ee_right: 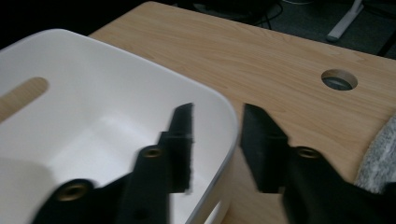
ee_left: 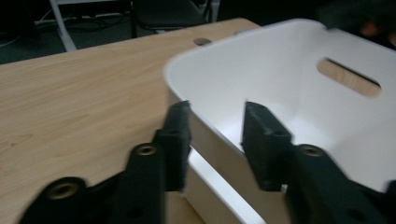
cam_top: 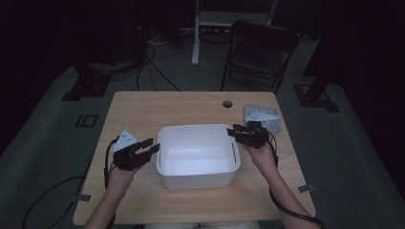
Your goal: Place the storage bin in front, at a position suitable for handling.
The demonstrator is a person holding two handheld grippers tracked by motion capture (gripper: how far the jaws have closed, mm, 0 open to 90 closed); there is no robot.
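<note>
A white plastic bin (cam_top: 198,127) with slot handles stands in the middle of the wooden table (cam_top: 143,109), and nothing lies inside it. My left gripper (cam_top: 150,145) is at the bin's left rim. In the left gripper view the bin's wall (ee_left: 280,28) passes between the jaws of the left gripper (ee_left: 215,121), with a gap on the inner side. My right gripper (cam_top: 234,130) is at the bin's right rim. In the right gripper view the jaws of the right gripper (ee_right: 215,121) straddle the rim of the bin (ee_right: 93,46) without pressing on it.
A grey packet (cam_top: 261,114) lies on the table just behind my right gripper, and its edge (ee_right: 378,154) is beside the right jaw. A round cable hole (cam_top: 227,103) sits near the table's far edge. A folding chair (cam_top: 260,52) stands beyond the table.
</note>
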